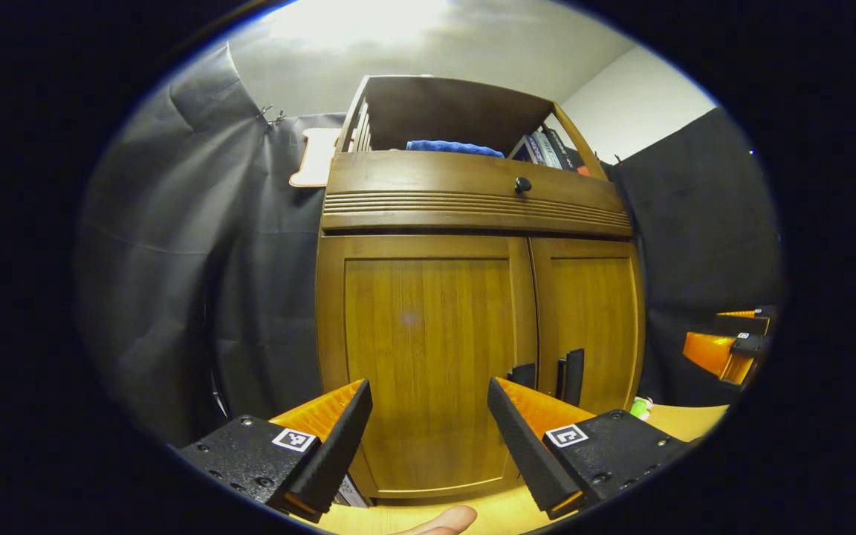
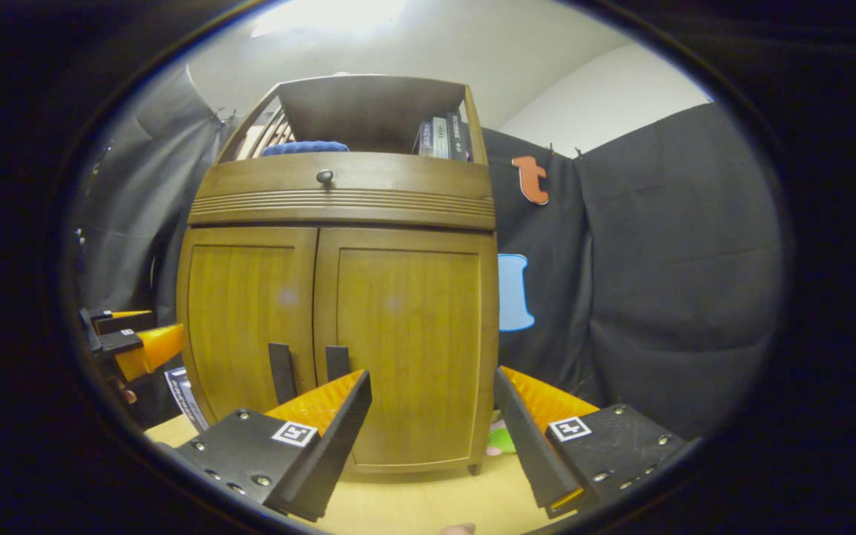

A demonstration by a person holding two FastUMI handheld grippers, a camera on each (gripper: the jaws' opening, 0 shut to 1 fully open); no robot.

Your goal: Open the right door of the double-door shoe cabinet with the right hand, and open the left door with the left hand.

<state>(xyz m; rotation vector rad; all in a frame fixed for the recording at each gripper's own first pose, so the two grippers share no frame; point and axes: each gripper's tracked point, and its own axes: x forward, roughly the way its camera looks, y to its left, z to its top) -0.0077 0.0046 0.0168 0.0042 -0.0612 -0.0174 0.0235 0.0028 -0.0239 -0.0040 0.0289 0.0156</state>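
A wooden double-door shoe cabinet [image 1: 472, 245] [image 2: 339, 223] stands on a light wooden table, both doors shut. The left door [image 1: 428, 364] [image 2: 250, 319] and right door [image 1: 591, 327] [image 2: 406, 342] each carry a dark upright handle near the middle seam: left handle [image 1: 523, 374] [image 2: 279, 371], right handle [image 1: 571, 376] [image 2: 336, 362]. My left gripper [image 1: 429, 438] is open, in front of the left door and short of it. My right gripper [image 2: 432, 438] is open before the right door, apart from it. The right gripper [image 1: 725, 345] also shows far right in the left gripper view; the left gripper [image 2: 127, 338] shows at the left edge of the right gripper view.
Above the doors sits a drawer with a round knob [image 1: 522, 184] [image 2: 325, 176]. The open top shelf holds a blue cloth [image 1: 454, 148] [image 2: 305, 148] and books [image 1: 547, 151] [image 2: 443, 137]. A small green object [image 1: 641, 407] [image 2: 501, 440] lies by the cabinet's right foot. A fingertip [image 1: 439, 522] shows at the bottom.
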